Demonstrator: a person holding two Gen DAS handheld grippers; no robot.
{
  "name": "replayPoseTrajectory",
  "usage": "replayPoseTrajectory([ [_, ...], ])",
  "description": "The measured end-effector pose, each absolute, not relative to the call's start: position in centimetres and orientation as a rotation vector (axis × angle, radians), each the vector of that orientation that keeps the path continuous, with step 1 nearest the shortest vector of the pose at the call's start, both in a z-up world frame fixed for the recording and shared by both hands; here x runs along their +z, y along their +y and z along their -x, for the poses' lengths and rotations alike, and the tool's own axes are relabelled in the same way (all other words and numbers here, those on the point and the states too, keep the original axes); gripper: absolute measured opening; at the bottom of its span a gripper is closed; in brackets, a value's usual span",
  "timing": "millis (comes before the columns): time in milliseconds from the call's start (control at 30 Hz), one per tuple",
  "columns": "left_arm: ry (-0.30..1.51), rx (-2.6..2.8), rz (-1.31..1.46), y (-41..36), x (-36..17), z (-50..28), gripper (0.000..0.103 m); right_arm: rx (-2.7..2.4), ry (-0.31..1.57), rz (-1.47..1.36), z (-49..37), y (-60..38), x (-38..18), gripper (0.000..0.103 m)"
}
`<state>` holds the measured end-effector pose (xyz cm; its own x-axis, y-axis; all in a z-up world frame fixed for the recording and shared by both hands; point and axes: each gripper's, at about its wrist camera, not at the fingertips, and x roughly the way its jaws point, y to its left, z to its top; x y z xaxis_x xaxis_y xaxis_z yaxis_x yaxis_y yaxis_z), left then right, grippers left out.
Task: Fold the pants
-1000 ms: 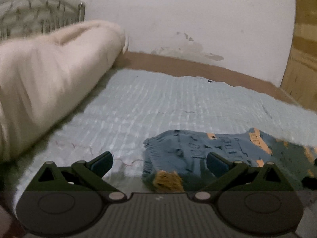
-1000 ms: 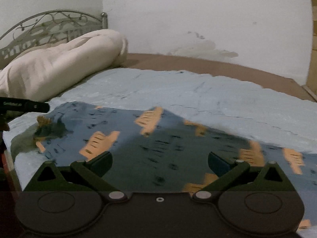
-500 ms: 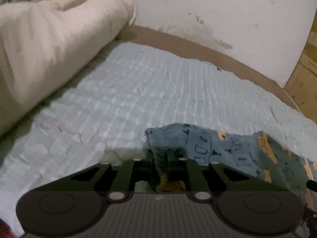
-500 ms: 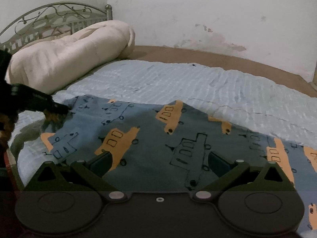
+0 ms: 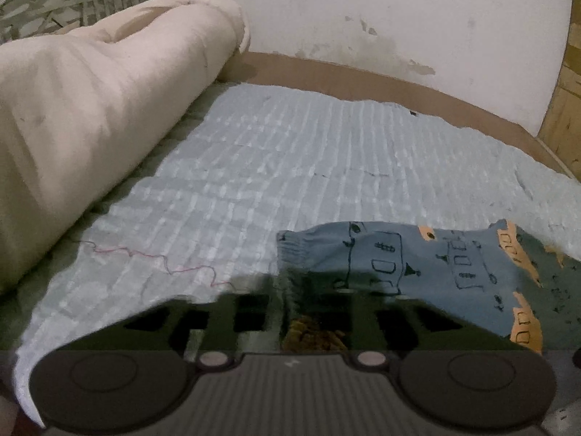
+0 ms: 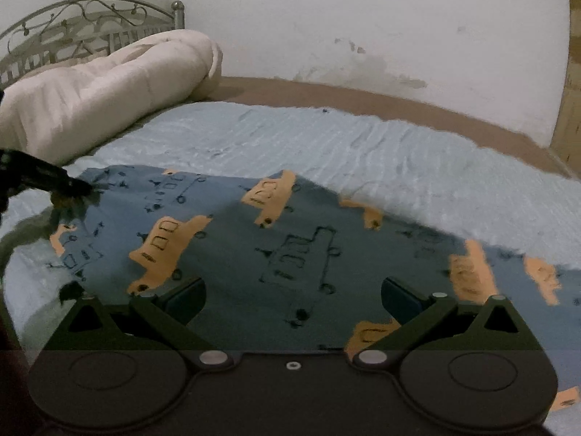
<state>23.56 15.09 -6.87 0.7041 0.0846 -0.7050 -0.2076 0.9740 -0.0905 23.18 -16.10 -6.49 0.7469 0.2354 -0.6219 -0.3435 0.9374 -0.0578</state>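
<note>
The pants (image 6: 290,239) are blue-grey with orange and outlined vehicle prints, spread across the light blue bed cover (image 6: 363,145). In the left wrist view my left gripper (image 5: 305,312) is shut on the near corner of the pants (image 5: 399,258), by the ribbed waistband edge. It also shows at the left edge of the right wrist view (image 6: 69,189), pinching that corner. My right gripper (image 6: 292,294) is open, hovering just above the middle of the pants, holding nothing.
A rolled cream quilt (image 5: 90,116) lies along the left side of the bed, before a metal headboard (image 6: 72,29). A white stained wall (image 6: 363,18) stands behind the brown mattress edge (image 6: 363,98). A wooden surface (image 5: 566,101) is at far right.
My left gripper closed on the pants corner and has drawn it up a little. My right gripper stayed open and shifted slightly over the pants.
</note>
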Motion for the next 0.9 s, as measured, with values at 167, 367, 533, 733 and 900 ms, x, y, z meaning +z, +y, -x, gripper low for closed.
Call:
replayPoseTrajectory([
  [167,0.681,0.200,0.094,12.7,-4.6,-22.4,0.093,0.240,0.639,0.245,-23.4,-16.8,-6.6,0.102],
  [367,0.653,0.064,0.011,5.8,-2.9,-23.8,0.097,0.185,0.636,0.237,-23.4,-19.1,-6.8,0.102],
  [533,0.685,-0.092,-0.009,-0.3,-3.2,-26.4,0.099,0.184,0.647,0.248,-23.5,-22.0,-6.7,0.102],
  [733,0.773,-0.284,-0.029,-6.8,-6.0,-29.6,0.099,0.245,0.722,0.209,-24.4,-27.1,-7.0,0.102],
  [900,0.810,-0.259,-0.103,-8.5,-8.2,-31.9,0.099,0.151,0.736,0.211,-24.8,-32.0,-7.3,0.102],
])
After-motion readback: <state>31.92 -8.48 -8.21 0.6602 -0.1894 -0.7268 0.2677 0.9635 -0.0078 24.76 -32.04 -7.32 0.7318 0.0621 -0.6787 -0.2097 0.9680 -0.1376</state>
